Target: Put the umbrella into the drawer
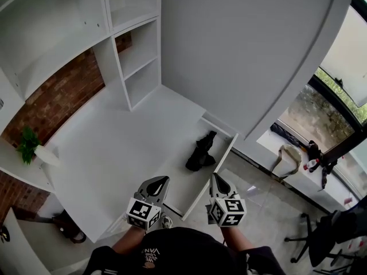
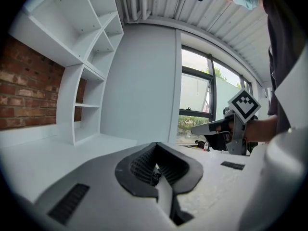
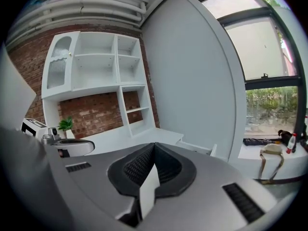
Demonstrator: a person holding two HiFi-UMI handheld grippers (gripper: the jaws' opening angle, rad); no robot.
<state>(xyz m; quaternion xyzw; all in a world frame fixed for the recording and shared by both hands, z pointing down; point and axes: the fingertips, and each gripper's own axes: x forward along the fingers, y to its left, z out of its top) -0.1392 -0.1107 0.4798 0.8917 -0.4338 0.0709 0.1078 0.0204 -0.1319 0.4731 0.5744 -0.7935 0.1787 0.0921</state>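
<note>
The black folded umbrella (image 1: 200,152) lies inside the open white drawer (image 1: 228,148), which is pulled out from the desk's right end. My left gripper (image 1: 160,181) hovers at the drawer's near left corner, its jaws together with nothing between them. My right gripper (image 1: 216,179) is just outside the drawer's near right side, also shut and empty. Both tips sit short of the umbrella and do not touch it. In the left gripper view my left gripper (image 2: 155,148) shows closed jaws, and the right gripper (image 2: 226,127) appears beside it. The right gripper view shows its own jaws pressed together, my right gripper (image 3: 154,147).
A white desk top (image 1: 114,153) runs left of the drawer, with a white shelf unit (image 1: 137,56) at the back and a potted plant (image 1: 27,145) on the left. The window sill (image 1: 298,165) holds a strap and bottles. An office chair (image 1: 332,234) stands at right.
</note>
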